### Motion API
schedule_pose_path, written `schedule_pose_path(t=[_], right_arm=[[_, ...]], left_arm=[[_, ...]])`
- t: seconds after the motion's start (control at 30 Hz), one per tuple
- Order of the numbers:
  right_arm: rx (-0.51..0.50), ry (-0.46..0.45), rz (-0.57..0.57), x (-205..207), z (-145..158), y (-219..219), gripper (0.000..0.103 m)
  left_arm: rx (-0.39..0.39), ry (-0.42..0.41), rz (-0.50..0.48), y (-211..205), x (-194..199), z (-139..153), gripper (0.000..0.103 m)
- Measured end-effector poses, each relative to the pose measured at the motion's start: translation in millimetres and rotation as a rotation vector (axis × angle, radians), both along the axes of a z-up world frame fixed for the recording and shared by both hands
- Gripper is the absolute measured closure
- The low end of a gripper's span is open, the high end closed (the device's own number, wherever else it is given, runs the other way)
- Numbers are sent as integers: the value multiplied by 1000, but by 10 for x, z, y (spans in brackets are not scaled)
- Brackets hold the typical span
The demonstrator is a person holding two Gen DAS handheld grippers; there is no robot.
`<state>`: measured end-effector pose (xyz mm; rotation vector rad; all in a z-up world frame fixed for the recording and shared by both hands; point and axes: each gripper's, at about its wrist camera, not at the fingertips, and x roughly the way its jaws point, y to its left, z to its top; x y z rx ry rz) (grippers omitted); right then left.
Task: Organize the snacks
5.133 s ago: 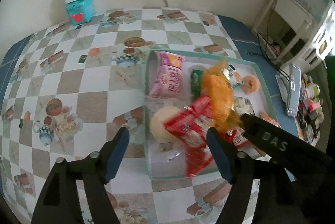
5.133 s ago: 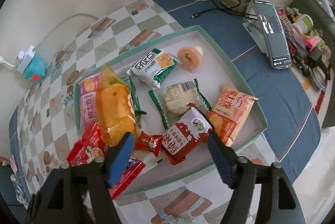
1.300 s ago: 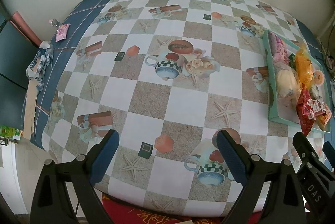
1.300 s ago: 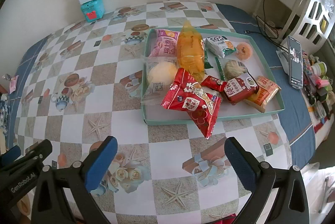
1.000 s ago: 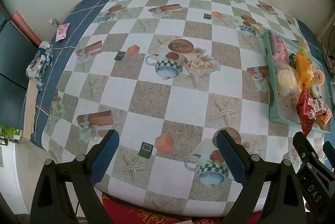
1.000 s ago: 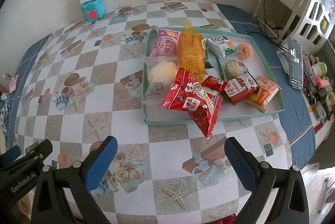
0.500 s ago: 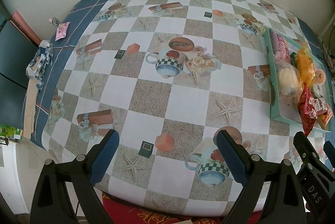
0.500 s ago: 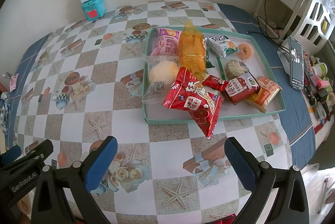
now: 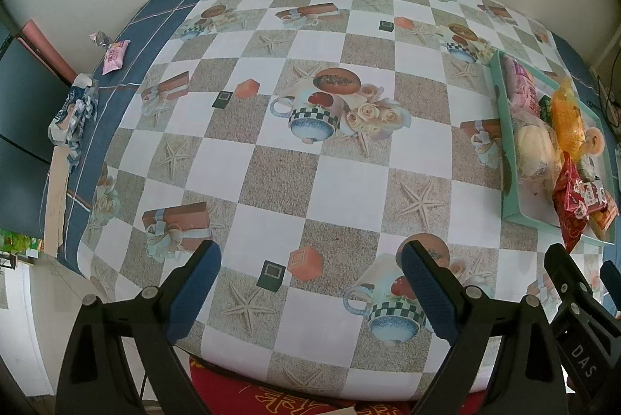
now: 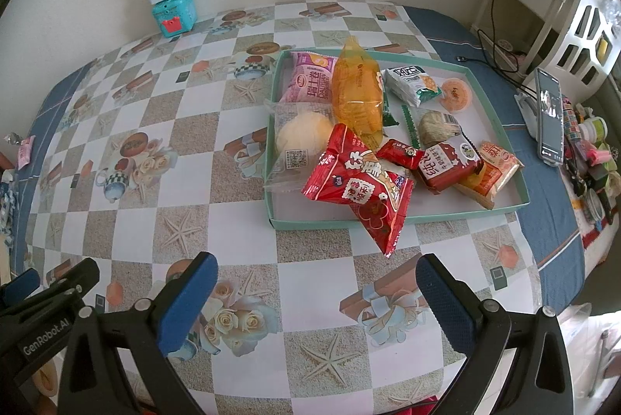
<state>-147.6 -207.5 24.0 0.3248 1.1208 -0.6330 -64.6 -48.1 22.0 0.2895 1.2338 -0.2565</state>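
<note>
A mint green tray [image 10: 392, 219] on the checked tablecloth holds several snack packets. Among them are a big red bag [image 10: 361, 188] that hangs over the front rim, an orange bag [image 10: 355, 92], a pink packet [image 10: 310, 81] and a round bun in clear wrap [image 10: 302, 133]. In the left wrist view the same tray [image 9: 508, 158] lies at the far right. My right gripper [image 10: 316, 298] hovers open and empty over the table, short of the tray. My left gripper [image 9: 310, 283] stands open and empty above the bare cloth, well left of the tray.
A teal box [image 10: 174, 13] with a white power strip on top stands against the wall. A phone on a stand [image 10: 549, 112] and small jars sit right of the tray. A pink wrapper [image 9: 114, 54] and crumpled paper [image 9: 71, 116] lie at the table's left edge.
Both grippers have held still over the last second. About five seconds ago both were close above the tray; since then they have drawn back over the table.
</note>
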Motion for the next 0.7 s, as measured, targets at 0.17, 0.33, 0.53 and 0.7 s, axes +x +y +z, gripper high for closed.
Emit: schedule_pose_path(t=[0.17, 0.33, 0.53, 0.7], right_arm=[[0, 0, -1, 2, -1, -4, 0], [0, 2, 1, 3, -7, 7, 0], [1, 4, 4, 4, -13, 9, 0], [1, 4, 4, 6, -13, 9, 0]], left_arm=[[0, 0, -1, 2, -2, -3, 9], [1, 1, 0, 0, 1, -5, 9], [1, 1, 0, 2, -2, -11, 9], [1, 3, -1, 17, -7, -27, 9]])
